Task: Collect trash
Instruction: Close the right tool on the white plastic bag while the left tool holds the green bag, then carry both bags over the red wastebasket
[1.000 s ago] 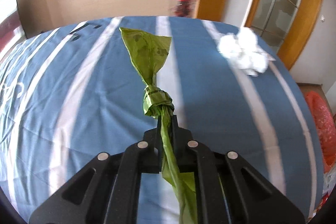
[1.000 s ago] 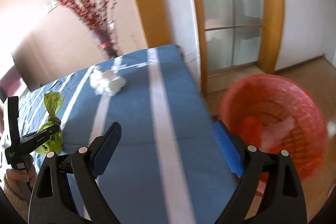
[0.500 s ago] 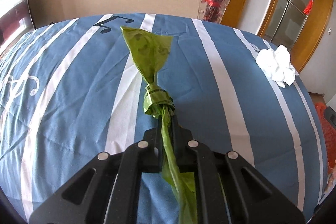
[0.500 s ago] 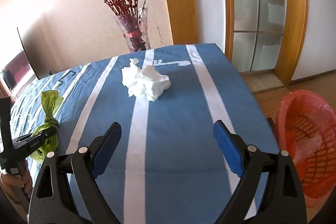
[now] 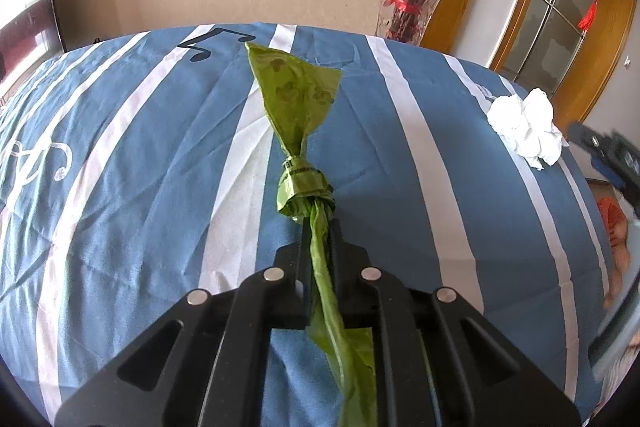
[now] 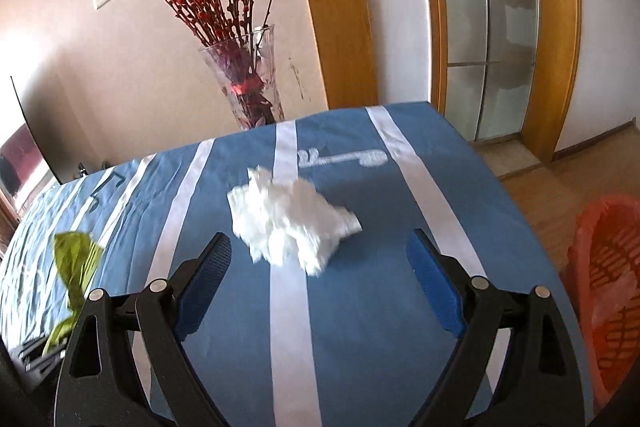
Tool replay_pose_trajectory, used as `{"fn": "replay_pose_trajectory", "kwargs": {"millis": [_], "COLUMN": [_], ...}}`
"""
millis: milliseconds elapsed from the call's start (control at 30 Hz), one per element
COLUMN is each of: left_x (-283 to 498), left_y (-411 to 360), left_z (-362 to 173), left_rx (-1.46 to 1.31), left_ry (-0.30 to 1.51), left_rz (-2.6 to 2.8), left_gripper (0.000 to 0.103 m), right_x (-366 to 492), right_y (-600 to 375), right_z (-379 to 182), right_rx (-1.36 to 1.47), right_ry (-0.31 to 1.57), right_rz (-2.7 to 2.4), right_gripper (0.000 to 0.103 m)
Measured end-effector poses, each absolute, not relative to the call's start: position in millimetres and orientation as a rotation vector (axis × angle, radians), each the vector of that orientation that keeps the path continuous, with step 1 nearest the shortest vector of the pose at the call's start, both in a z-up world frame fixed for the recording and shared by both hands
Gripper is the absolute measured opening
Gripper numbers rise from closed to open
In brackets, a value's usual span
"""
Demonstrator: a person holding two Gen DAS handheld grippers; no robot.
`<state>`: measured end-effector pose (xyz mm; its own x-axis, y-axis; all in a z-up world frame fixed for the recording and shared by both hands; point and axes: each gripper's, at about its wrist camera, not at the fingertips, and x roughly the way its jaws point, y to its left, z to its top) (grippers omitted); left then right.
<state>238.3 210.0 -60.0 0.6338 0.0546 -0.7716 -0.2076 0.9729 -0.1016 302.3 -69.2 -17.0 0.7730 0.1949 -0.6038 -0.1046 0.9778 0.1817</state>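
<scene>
Left hand-held gripper [image 5: 318, 239]: clamped tight on the twisted tail of a knotted green bag [image 5: 298, 131], knot just past the fingertips, flared end pointing forward over the blue striped cloth on the table [image 5: 120, 155]. Whether lifted clear or brushing the cloth: hard to tell from either view. Same bag visible at the left edge of the right wrist view [image 6: 76, 267].

Right hand-held gripper [image 6: 320, 275]: spread wide, nothing held, blue pads either side of a crumpled white tissue wad [image 6: 288, 223] lying on the cloth just ahead, not yet touched.

Progress, by judgement: roughly midway. One piece of trash secured but not yet binned; the other lined up but not grasped. Left to do: close on the tissue, then carry both to the red basket [image 6: 608, 287] on the floor beyond the table's right edge. Something pale already inside the basket, unclear what.

Around: glass vase [image 6: 250, 83] with red-berried branches behind the table's far edge, well apart from the tissue; a dark screen at far left; a glazed door with wooden frame behind. Nothing between pads and tissue. Likely snag: soft tissue squashing or slipping under a shallow pinch.
</scene>
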Motion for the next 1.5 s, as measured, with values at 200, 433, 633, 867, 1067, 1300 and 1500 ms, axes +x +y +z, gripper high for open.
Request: {"fn": "replay_pose_trajectory", "kwargs": {"millis": [200,433,633,867,1067,1300,1500], "left_x": [238,238,238,238,238,233,227], "left_y": [210,210,211,211,211,200,165], "left_z": [-60,-60,-59,-59,-58,-56,-45], "left_rx": [-0.187,-0.192,-0.197,-0.206,-0.199,-0.193,-0.187], "left_ry": [0.873,0.873,0.873,0.872,0.872,0.875,0.862], "left_rz": [0.151,0.149,0.147,0.142,0.145,0.153,0.086], "left_gripper": [0.011,0.011,0.011,0.011,0.011,0.008,0.007], "right_x": [335,346,314,254,204,163,145], "right_y": [-53,-47,-77,-121,-153,-183,-207], "right_z": [-30,-53,-41,-27,-20,-15,-15], "right_rx": [0.132,0.070,0.117,0.161,0.189,0.200,0.215], "right_ry": [0.739,0.841,0.814,0.799,0.781,0.748,0.735], "right_rz": [0.170,0.190,0.189,0.181,0.166,0.137,0.109], "right_gripper": [0.077,0.018,0.012,0.012,0.012,0.012,0.012]}}
